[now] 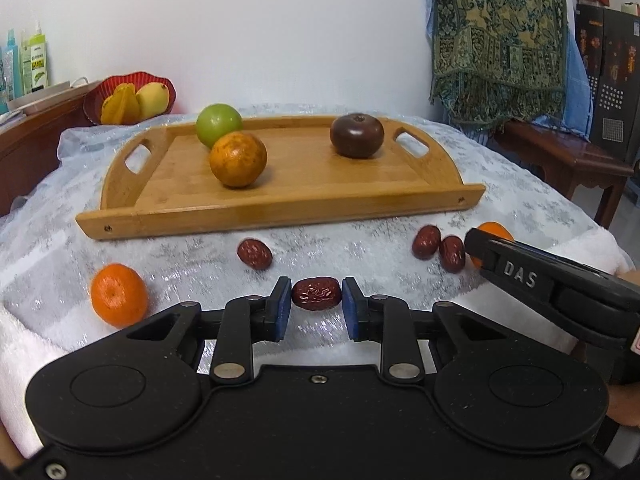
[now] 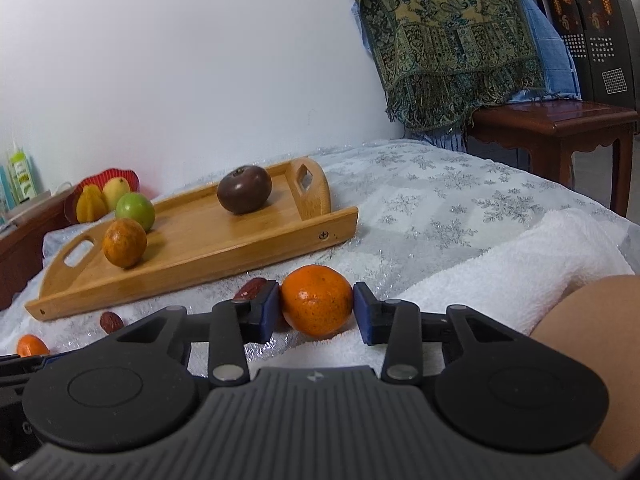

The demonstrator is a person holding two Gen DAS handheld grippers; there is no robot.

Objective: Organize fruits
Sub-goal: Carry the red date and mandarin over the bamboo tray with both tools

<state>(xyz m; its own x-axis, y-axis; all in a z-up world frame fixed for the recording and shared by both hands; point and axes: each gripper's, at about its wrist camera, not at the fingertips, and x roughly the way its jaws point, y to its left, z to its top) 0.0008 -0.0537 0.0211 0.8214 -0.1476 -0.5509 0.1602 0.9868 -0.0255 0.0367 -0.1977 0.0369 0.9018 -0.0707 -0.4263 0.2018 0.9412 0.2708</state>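
Gripping a wrinkled red date [image 1: 316,294] between its blue pads, the left tool [image 1: 316,300] sits low on the snowflake-patterned cloth [image 2: 440,200] that covers the tabletop. From that date, a second date [image 1: 255,254] lies at 10 o'clock, a pair of dates [image 1: 440,246] touching each other at 2 o'clock, and a loose mandarin [image 1: 119,295] at 9 o'clock. The wooden tray [image 1: 280,216] spans 12 o'clock beyond them, carrying a green fruit [image 1: 219,125] just behind an orange [image 1: 238,159], with a dark purple fruit [image 1: 357,135] well apart on the right.

The right tool [image 2: 316,306] has its pads closed against both sides of another mandarin [image 2: 317,300], which rests where the cloth meets a white towel [image 2: 520,264]. A date [image 2: 251,289] lies just beside its left finger, and the tray's near corner stands at 11 o'clock. A bare forearm [image 2: 592,344] fills 3 o'clock. A red bowl [image 1: 132,80] of yellow fruit sits far left by the wall.
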